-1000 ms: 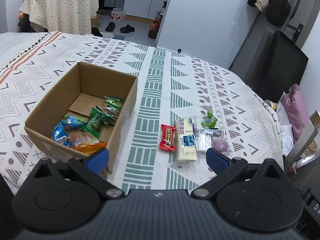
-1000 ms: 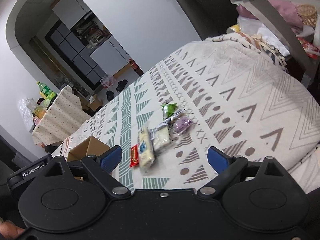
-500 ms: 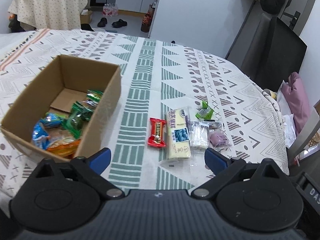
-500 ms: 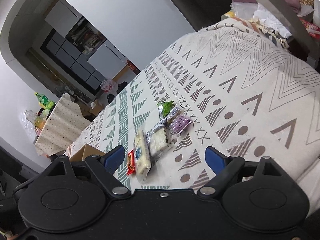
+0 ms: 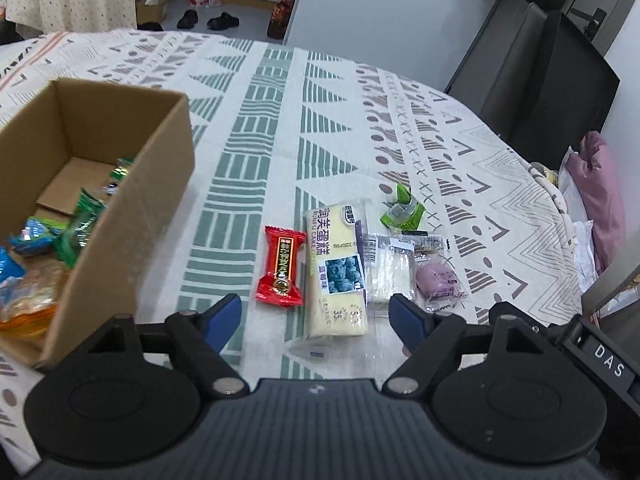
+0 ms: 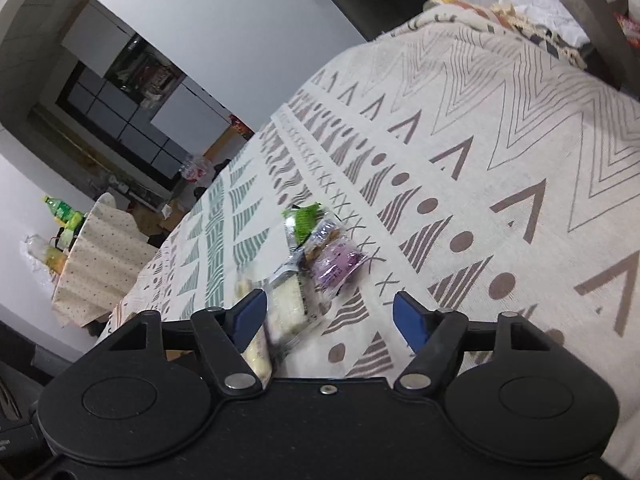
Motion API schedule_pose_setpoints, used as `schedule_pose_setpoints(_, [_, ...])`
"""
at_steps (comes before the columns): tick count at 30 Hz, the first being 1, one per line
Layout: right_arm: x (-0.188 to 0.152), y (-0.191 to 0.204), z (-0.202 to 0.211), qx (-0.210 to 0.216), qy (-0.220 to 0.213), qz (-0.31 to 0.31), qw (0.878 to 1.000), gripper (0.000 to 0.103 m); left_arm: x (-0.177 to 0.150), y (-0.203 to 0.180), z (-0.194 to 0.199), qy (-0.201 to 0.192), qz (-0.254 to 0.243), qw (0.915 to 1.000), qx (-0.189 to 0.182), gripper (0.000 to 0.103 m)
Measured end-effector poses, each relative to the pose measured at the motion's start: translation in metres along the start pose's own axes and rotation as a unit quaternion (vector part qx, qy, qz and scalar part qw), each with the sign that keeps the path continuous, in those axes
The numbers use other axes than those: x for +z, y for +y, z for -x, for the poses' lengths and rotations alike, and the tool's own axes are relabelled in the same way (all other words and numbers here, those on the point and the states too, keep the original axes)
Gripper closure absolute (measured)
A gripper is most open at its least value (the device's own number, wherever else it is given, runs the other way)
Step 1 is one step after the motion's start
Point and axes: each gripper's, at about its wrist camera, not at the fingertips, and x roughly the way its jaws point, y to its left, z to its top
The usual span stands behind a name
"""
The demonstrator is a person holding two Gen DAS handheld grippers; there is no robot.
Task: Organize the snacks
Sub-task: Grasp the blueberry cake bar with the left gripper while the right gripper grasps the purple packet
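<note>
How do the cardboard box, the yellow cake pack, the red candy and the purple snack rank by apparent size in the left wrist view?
1. cardboard box
2. yellow cake pack
3. red candy
4. purple snack, which looks only slightly smaller than the red candy.
</note>
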Motion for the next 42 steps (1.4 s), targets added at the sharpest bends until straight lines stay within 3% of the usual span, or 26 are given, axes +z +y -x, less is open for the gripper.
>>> schedule_pose_setpoints(7, [0.005, -0.011, -0.03, 0.004, 0.025, -0.033, 0.999, 0.038, 0.008, -0.006, -0.028, 0.023, 0.002, 0.9997, -0.011, 0.036])
schedule_pose_setpoints(16, [0.008, -0.014, -0.057, 0.012, 0.034, -0.055, 0.998, 0.043, 0.013, -0.01, -0.066, 0.051, 0.004, 0.9987, -0.001, 0.038])
schedule_pose_setpoints(24, [0.012, -0.013, -0.068, 0.017, 0.023, -0.056, 0.998, 0.045, 0.02, -0.01, -0.076, 0.052, 0.016, 0.9985, -0.001, 0.038])
schedule_pose_setpoints(26, [0.012, -0.012, -0.072, 0.016, 0.02, -0.053, 0.998, 0.049, 0.021, -0.009, -0.077, 0.052, 0.02, 0.9984, -0.001, 0.047])
schedule_pose_setpoints(28, [0.011, -0.01, -0.075, 0.009, 0.017, -0.048, 0.999, 0.06, 0.023, -0.007, -0.077, 0.056, 0.027, 0.998, -0.009, 0.066])
schedule_pose_setpoints(30, [0.012, -0.013, -0.078, 0.01, 0.024, -0.059, 0.998, 0.079, 0.024, -0.007, -0.075, 0.061, 0.031, 0.9976, -0.013, 0.069])
schedule_pose_setpoints(42, [-0.002, -0.011, -0.038, -0.003, 0.016, -0.061, 0.998, 0.083, 0.016, -0.009, -0.03, 0.048, 0.021, 0.9982, -0.027, 0.071])
